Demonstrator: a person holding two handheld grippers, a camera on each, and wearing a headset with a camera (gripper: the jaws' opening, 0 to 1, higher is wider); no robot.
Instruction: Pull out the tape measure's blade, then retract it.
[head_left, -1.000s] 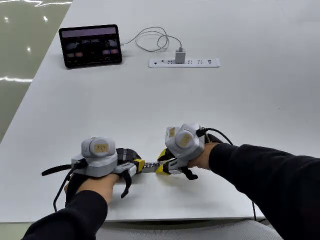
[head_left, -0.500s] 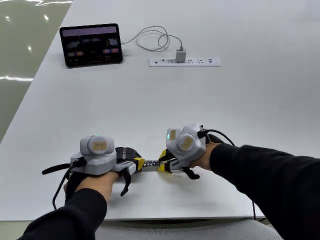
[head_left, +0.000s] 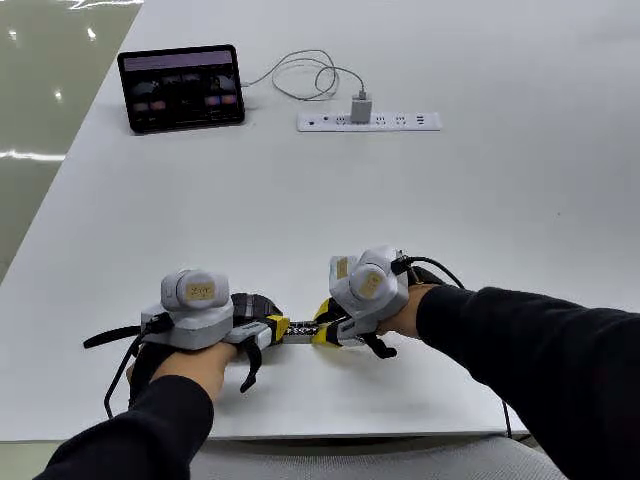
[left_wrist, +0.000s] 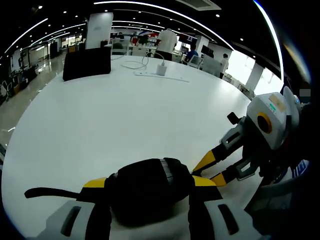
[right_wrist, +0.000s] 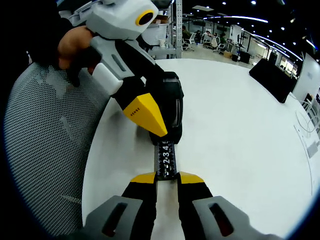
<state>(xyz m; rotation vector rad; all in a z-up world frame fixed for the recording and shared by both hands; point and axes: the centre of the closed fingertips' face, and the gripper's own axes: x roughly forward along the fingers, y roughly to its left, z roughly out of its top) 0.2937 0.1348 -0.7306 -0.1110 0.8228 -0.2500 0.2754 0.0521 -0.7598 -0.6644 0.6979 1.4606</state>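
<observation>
Hardly anything has moved since a second ago: both grippers sit at the same spot by the near edge of the table, and the gap between them looks about as short as it was, so I read the small shift of the whole picture as my headset moving. The left gripper has its jaws pressed against the two sides of the black tape measure, which rests on the table just inside the near edge, left of the middle. The right gripper faces it at close range with its yellow tips drawn in on the end of the blade, pinching it. Only a short stretch of blade is out, with low numbers showing on it, and it runs straight from the case mouth to my right tips. My judgement is that the pull-out is barely started, or else the return is nearly finished; these frames alone do not settle which, and with the gap unchanged I lean toward a pause. Either way the blade is not fully home. As for containers, I see no box, tray or bin on the table. Toward the far edge lies a power strip with a charger plugged into it, and a tablet stands near the far left edge.
</observation>
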